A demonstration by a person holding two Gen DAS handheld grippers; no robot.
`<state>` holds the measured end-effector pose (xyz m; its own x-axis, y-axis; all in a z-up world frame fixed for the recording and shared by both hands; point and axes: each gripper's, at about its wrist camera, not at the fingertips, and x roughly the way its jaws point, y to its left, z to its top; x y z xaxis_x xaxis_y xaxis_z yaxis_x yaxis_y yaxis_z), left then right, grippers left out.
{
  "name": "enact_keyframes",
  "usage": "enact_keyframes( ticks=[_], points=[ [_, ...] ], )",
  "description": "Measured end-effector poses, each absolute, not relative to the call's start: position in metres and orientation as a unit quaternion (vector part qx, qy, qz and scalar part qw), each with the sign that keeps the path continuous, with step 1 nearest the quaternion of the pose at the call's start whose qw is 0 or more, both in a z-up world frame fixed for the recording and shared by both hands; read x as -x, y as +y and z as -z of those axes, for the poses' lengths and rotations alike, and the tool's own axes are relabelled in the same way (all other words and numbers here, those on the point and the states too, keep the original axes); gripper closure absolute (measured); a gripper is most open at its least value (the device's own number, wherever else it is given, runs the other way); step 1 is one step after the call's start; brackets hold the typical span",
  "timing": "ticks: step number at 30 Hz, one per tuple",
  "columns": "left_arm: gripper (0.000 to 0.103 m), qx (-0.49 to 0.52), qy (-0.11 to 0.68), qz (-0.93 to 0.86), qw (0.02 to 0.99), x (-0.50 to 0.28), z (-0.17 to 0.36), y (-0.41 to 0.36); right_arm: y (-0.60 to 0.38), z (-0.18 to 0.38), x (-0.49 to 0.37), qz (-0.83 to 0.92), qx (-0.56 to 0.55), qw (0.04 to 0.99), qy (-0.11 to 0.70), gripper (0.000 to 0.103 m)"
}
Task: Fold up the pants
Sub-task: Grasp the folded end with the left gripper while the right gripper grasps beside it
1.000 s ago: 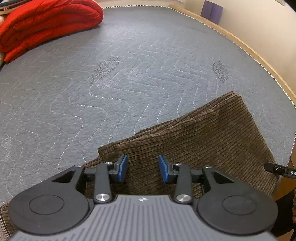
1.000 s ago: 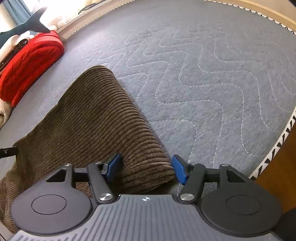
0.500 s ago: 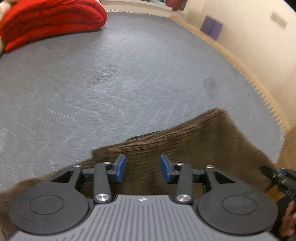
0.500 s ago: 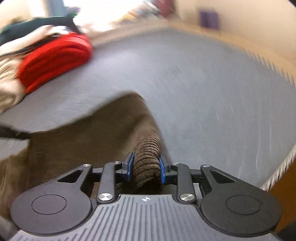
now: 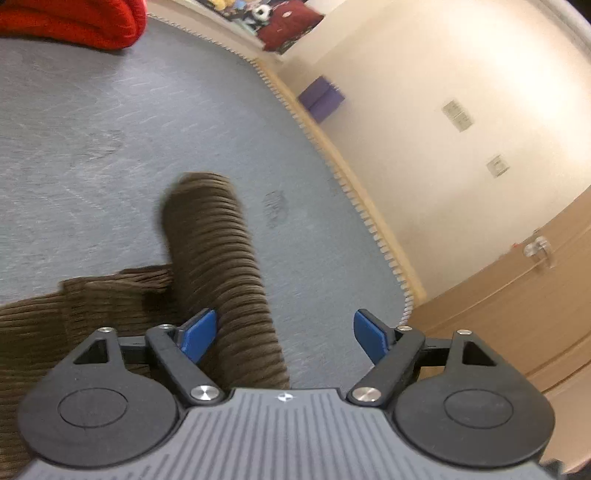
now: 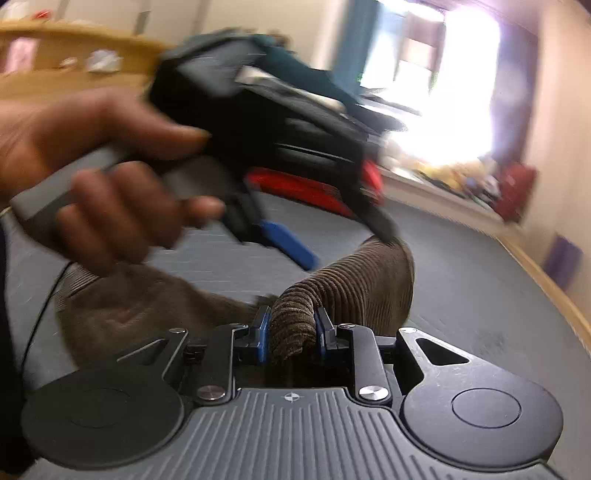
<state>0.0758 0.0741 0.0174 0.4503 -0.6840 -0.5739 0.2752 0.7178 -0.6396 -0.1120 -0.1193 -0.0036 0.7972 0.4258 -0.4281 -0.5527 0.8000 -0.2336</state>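
Observation:
The pants (image 5: 218, 266) are brown corduroy and lie on a grey quilted mattress (image 5: 92, 122). My left gripper (image 5: 284, 334) is open wide, with a raised roll of the pants lying against its left pad; the right pad touches nothing. My right gripper (image 6: 291, 332) is shut on a bunched fold of the pants (image 6: 354, 288) and holds it off the mattress. In the right wrist view the person's hand (image 6: 96, 162) holds the left gripper just above the pants, blurred by motion.
A red folded blanket (image 5: 74, 20) lies at the far end of the mattress. The mattress edge with white piping (image 5: 354, 192) runs along a cream wall. A wooden door or panel (image 5: 517, 302) stands at the right. A purple block (image 5: 321, 98) sits by the wall.
My right gripper closed on the pants' edge and lifted it, swinging left toward the other hand. My left gripper opened wider and turned right, toward the wall.

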Motion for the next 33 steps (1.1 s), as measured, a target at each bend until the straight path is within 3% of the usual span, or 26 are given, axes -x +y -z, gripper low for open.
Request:
enact_keyframes(
  ticks=[3,5,6,7,10,14,20,21,22,27,33],
  points=[
    [0.02,0.199,0.453,0.26,0.829,-0.075,-0.011,0.075,-0.103,0.005,0.117,-0.281,0.194,0.923,0.179,0.078],
    [0.037,0.173,0.464,0.233,0.837,-0.075,-0.006,0.077,-0.096,0.006,0.116,-0.283,0.197,0.921,0.182,0.078],
    [0.057,0.162,0.471,0.217,0.84,-0.076,-0.003,0.081,-0.091,0.005,0.111,-0.283,0.198,0.92,0.184,0.078],
    [0.07,0.157,0.478,0.202,0.84,-0.076,0.0,0.085,-0.089,0.004,0.11,-0.284,0.198,0.92,0.184,0.078],
    [0.08,0.14,0.486,0.184,0.843,-0.076,0.002,0.098,-0.088,0.003,0.11,-0.295,0.201,0.914,0.191,0.078],
    [0.083,0.093,0.477,0.174,0.857,-0.067,-0.001,0.105,-0.084,-0.004,0.11,-0.337,0.186,0.897,0.215,0.069],
    [0.085,0.106,0.483,0.119,0.861,-0.052,0.002,0.155,-0.107,-0.029,0.079,-0.414,0.05,0.866,0.277,0.059],
    [0.09,0.113,0.483,0.11,0.861,-0.049,0.001,0.166,-0.114,-0.036,0.07,-0.41,0.03,0.867,0.283,0.056],
    [0.103,0.117,0.481,0.096,0.864,-0.046,-0.002,0.179,-0.121,-0.043,0.059,-0.403,0.016,0.869,0.286,0.054],
    [0.103,0.163,0.471,0.034,0.866,-0.028,-0.007,0.251,-0.146,-0.065,-0.001,-0.366,-0.024,0.878,0.308,0.044],
    [0.101,0.198,0.482,0.041,0.852,-0.014,0.002,0.286,-0.148,-0.037,-0.066,-0.309,0.009,0.869,0.386,0.043]
  ],
)
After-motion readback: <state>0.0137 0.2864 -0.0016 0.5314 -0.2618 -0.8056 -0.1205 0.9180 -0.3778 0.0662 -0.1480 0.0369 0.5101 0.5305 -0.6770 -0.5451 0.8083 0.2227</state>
